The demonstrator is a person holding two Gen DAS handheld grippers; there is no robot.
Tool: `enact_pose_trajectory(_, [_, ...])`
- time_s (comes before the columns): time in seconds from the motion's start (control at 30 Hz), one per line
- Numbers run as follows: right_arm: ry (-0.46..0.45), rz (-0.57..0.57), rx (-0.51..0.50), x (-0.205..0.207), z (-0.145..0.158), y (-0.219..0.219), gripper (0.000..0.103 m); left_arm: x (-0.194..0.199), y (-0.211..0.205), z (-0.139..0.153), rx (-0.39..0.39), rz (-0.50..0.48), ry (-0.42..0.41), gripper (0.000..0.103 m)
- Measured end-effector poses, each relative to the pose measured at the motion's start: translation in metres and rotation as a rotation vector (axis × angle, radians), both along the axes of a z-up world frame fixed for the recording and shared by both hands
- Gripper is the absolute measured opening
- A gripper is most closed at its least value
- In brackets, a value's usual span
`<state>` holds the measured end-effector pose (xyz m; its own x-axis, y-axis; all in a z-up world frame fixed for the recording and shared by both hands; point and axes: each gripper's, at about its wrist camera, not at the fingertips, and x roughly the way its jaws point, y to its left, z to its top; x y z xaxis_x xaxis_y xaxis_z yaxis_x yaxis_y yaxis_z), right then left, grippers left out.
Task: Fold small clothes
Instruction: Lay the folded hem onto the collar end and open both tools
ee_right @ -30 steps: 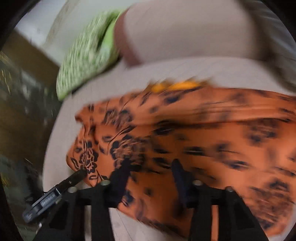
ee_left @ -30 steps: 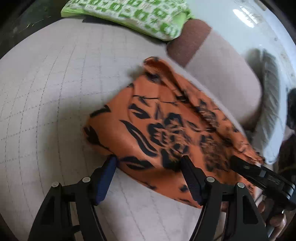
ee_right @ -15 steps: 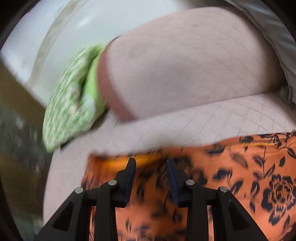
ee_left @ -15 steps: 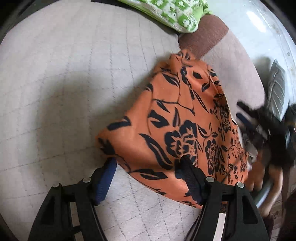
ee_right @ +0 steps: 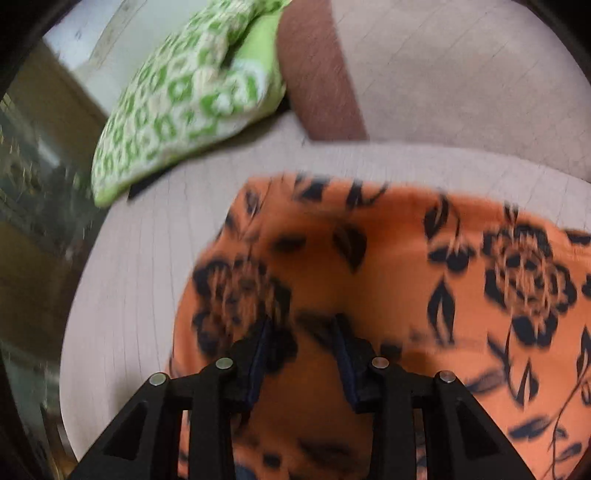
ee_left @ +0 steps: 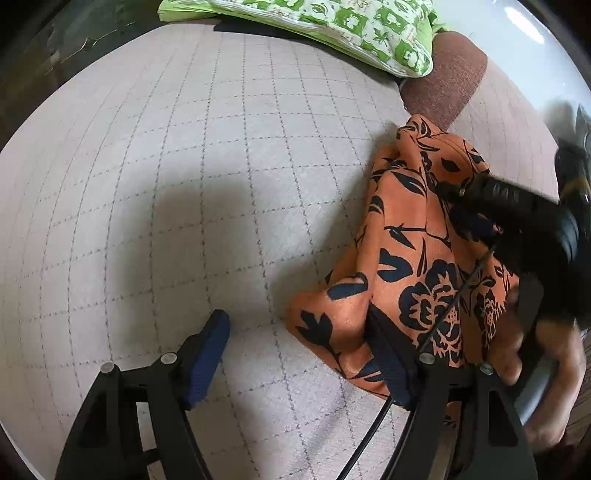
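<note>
My left gripper has its jaws opening, with only bare quilted cushion between them; the orange floral garment bulges just against the inner face of my right-hand finger, not between the pads. My right gripper hangs over the same garment with a moderate gap between its fingers. Orange cloth fills that gap in the blurred right wrist view, but I cannot tell whether the pads are pinching it or merely hovering above it.

Seen from my left wrist, the garment sits from about two to four o'clock, bunched and half-folded on the seat, its far tip touching the brown bolster at one o'clock. The green patterned pillow lies at twelve, well apart from the cloth.

The risks, as I judge them:
- The slippery-looking fabric may slide or spring open if my right side has no true pinch, undoing the fold.
- My left finger touching the fold's edge could drag it askew as the jaws widen.
- The right gripper's cable trails across the cloth and might snag it.
- Both tools crowd the same corner, so they may collide.
</note>
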<state>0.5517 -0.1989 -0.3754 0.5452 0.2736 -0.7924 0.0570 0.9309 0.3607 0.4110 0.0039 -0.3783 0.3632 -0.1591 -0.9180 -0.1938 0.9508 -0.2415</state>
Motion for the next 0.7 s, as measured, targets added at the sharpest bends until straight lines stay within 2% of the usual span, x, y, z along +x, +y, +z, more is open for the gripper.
enact_pose_trajectory(0.07, [0.018, -0.040, 0.038, 0.000, 0.003, -0.015, 0.038, 0.002, 0.001, 0.000, -0.002, 0.003, -0.007, 0.077])
enact_pose_trajectory(0.17, [0.018, -0.066, 0.085, -0.023, 0.015, -0.038, 0.038, 0.000, -0.001, 0.008, 0.009, -0.001, -0.036, 0.076])
enact_pose_trajectory(0.27, [-0.011, -0.061, 0.043, -0.078, 0.032, -0.075, 0.038, 0.000, -0.009, 0.018, 0.046, -0.005, -0.066, 0.076])
enact_pose_trajectory(0.33, [-0.035, -0.079, 0.050, -0.126, 0.045, -0.107, 0.039, -0.007, -0.007, 0.021, -0.006, -0.005, -0.062, 0.076])
enact_pose_trajectory(0.37, [-0.056, -0.108, 0.072, -0.162, 0.050, -0.131, 0.051, -0.010, -0.009, 0.021, -0.049, -0.013, -0.056, 0.076])
enact_pose_trajectory(0.4, [-0.068, -0.134, 0.094, -0.184, 0.052, -0.147, 0.068, -0.011, -0.013, 0.022, -0.066, -0.024, -0.050, 0.076])
enact_pose_trajectory(0.5, [-0.148, -0.260, 0.249, -0.275, 0.051, -0.205, 0.071, -0.019, -0.024, 0.025, -0.073, -0.041, -0.057, 0.076])
enact_pose_trajectory(0.57, [-0.155, -0.358, 0.361, -0.322, 0.038, -0.233, 0.071, -0.026, -0.026, 0.026, -0.086, -0.029, -0.053, 0.076])
enact_pose_trajectory(0.6, [-0.154, -0.408, 0.416, -0.343, 0.029, -0.244, 0.072, -0.029, -0.026, 0.022, -0.111, -0.020, -0.040, 0.076])
enact_pose_trajectory(0.7, [-0.125, -0.505, 0.597, -0.370, 0.000, -0.259, 0.073, -0.040, -0.028, 0.008, -0.177, -0.015, 0.020, 0.076])
